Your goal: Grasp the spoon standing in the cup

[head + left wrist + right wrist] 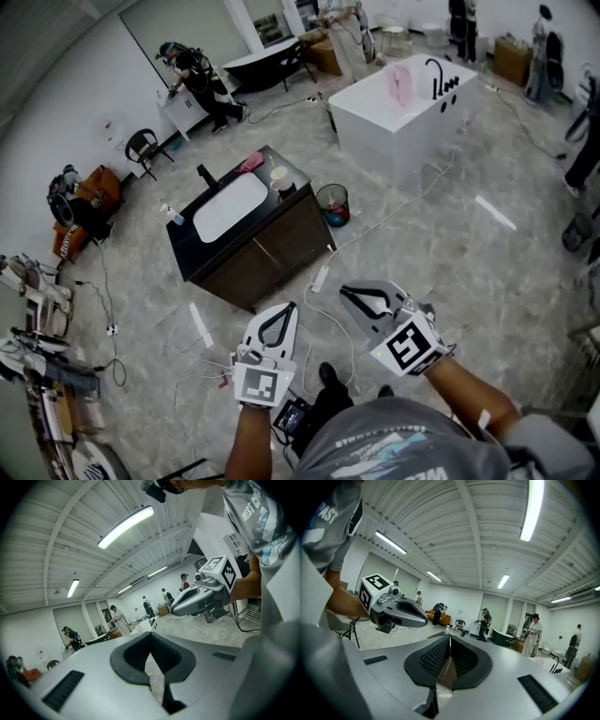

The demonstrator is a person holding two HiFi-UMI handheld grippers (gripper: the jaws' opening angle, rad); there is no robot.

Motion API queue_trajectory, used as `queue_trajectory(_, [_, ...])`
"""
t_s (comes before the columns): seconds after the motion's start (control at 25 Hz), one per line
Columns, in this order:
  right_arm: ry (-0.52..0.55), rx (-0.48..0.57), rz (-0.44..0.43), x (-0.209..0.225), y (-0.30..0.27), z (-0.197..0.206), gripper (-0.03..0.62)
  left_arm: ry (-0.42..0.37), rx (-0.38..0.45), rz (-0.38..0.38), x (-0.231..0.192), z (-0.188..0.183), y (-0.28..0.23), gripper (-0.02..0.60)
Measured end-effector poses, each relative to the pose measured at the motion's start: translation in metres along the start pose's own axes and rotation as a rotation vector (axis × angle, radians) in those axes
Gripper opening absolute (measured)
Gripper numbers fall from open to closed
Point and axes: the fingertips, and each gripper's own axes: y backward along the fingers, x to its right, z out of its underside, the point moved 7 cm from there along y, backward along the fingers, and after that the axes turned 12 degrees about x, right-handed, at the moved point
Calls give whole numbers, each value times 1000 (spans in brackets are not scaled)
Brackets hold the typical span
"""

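Observation:
A pale cup (280,178) stands on the black top of a vanity (281,239), right of its white sink (230,207); it is too small here for me to make out the spoon. Both grippers are held at waist height, well short of the vanity. My left gripper (293,305) points toward the cabinet, jaws shut and empty, with its tips (150,633) meeting. My right gripper (343,291) is beside it, also shut and empty, its tips (450,637) closed. Each gripper view shows the other gripper: the right gripper (206,595) and the left gripper (396,609).
A black faucet (204,174), a pink item (251,162) and a small bottle (174,216) share the vanity top. A mesh bin (332,203) stands at its right. A white bathtub (403,98) lies beyond. Cables (323,309) cross the marble floor. Other people work at the room's edges.

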Motion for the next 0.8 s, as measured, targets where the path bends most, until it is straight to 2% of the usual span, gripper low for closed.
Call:
queue_trajectory(0.4, [29, -57, 118, 40, -18, 16, 32, 0, 97, 90, -39, 19, -58, 2])
queue_trajectory(0.64, [39, -82, 140, 55, -68, 23, 32, 6, 115, 112, -89, 44, -73, 2])
queue_trajectory(0.8, [34, -92, 135, 65, -112, 29, 32, 45, 109, 107, -129, 65, -84, 2])
